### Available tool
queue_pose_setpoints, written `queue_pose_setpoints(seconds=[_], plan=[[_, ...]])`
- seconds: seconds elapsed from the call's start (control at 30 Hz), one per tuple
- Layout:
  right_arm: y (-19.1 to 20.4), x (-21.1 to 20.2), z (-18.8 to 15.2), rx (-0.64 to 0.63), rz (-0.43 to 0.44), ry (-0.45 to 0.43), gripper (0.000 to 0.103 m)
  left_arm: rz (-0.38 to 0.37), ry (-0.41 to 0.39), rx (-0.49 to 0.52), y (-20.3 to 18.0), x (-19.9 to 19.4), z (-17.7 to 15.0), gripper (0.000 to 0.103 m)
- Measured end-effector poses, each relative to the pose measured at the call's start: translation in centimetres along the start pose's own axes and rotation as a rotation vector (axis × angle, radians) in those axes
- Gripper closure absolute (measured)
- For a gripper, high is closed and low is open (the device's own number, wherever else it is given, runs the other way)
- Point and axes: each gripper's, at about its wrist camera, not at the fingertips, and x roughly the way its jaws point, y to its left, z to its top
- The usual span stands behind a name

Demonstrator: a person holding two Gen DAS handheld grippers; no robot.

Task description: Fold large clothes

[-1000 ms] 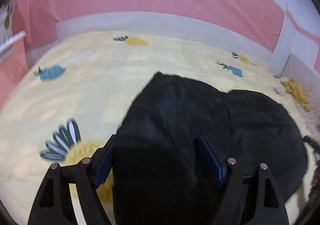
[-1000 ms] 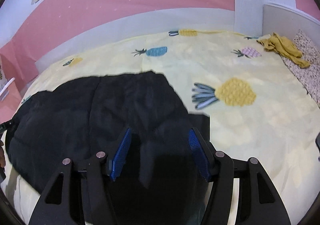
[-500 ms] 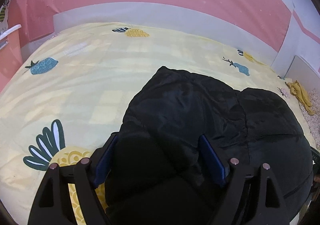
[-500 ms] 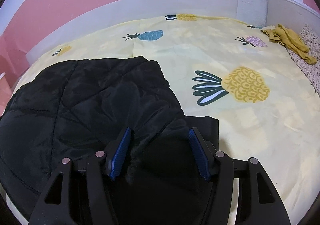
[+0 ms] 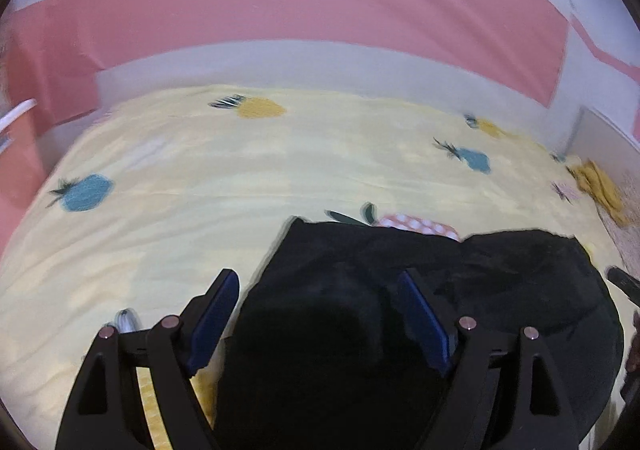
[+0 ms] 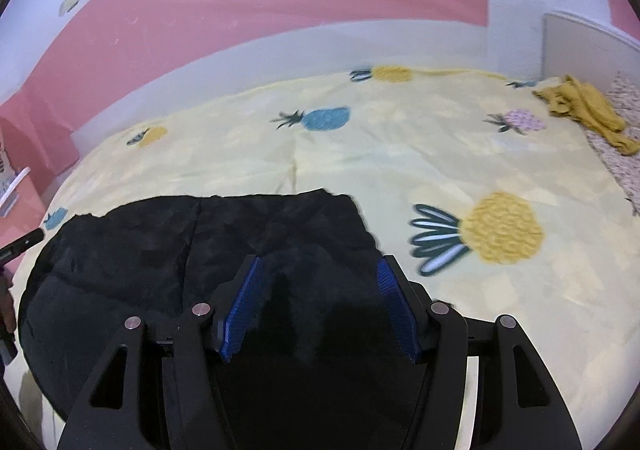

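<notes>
A large black quilted garment [image 5: 460, 290] lies folded over on the yellow pineapple-print bed cover [image 5: 240, 170]; it also shows in the right wrist view [image 6: 224, 234]. My left gripper [image 5: 318, 284] hovers open over the garment's left end, its blue pads [image 5: 216, 314] spread wide with black fabric between and below them. My right gripper [image 6: 320, 270] hovers open over the garment's right end, blue pads [image 6: 394, 302] apart, nothing pinched. The near part of the garment is hidden under both grippers.
A crumpled mustard-yellow cloth [image 6: 580, 110] lies at the far right of the bed by a white headboard [image 6: 592, 46]. A pink and white wall [image 6: 280, 10] runs behind the bed. A pink cabinet [image 5: 16, 154] stands at the left.
Both grippers have pulled back and up from the garment, so it looks smaller and lower in both views. More of the bed cover shows beyond it. Jaws stayed open.
</notes>
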Motion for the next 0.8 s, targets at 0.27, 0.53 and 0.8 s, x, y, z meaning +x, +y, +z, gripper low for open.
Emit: queue_pose_setpoints(seconds=[0.27,0.53,0.8], plan=[[-1.6,5.9,-1.4,0.025,-0.018,0.153,0.043,-0.005,0.086,-0.017,-0.5,5.0,-1.6,0.018],[-0.4,5.8,-1.9,-0.035,-0.076,0.132,0.043,-0.013,0.071,-0.033,-0.4,5.3,-2.1,0.018],[-0.4,6.3,-2.2,-0.04,-0.098,0.116,0.043,-0.01,0.068,-0.043,-0.3,5.9,-2.3,0.017]])
